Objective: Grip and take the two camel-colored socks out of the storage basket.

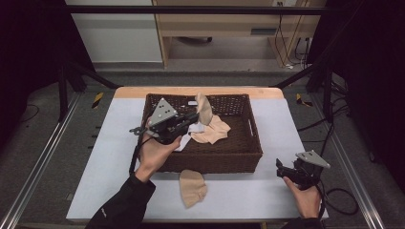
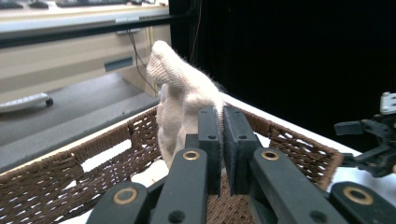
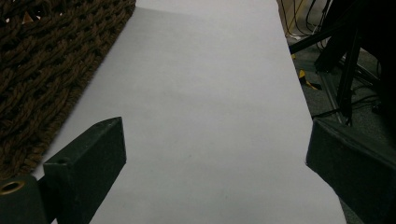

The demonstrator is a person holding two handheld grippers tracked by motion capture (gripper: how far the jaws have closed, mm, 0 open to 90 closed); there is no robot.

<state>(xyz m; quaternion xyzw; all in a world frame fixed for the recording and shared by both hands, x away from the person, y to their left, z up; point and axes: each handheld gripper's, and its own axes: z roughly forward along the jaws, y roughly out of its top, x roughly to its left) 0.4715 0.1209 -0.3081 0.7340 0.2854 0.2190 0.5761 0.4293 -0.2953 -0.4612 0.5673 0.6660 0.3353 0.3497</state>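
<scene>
A brown wicker basket (image 1: pixel 239 152) sits in the middle of the white table. My left gripper (image 1: pixel 197 116) is over it, shut on a beige sock (image 1: pixel 204 109) that stands up from the jaws. The left gripper view has that sock (image 2: pixel 182 98) pinched between the closed jaws (image 2: pixel 222 140) above the basket rim (image 2: pixel 107 140). A second beige sock (image 1: pixel 212 131) lies inside the basket with a white cloth (image 1: pixel 195 129). A third sock (image 1: pixel 192 187) lies on the table in front of the basket. My right gripper (image 1: pixel 281 168) is low at the table's right front, open over bare table (image 3: pixel 205 116).
The basket's side wall (image 3: pixel 42 70) is just left of the right gripper. The table's right edge (image 1: pixel 305 157) drops to floor with cables (image 1: pixel 341 195) and black frame legs (image 1: pixel 320 71). A wooden cabinet (image 1: pixel 224 24) stands beyond the far edge.
</scene>
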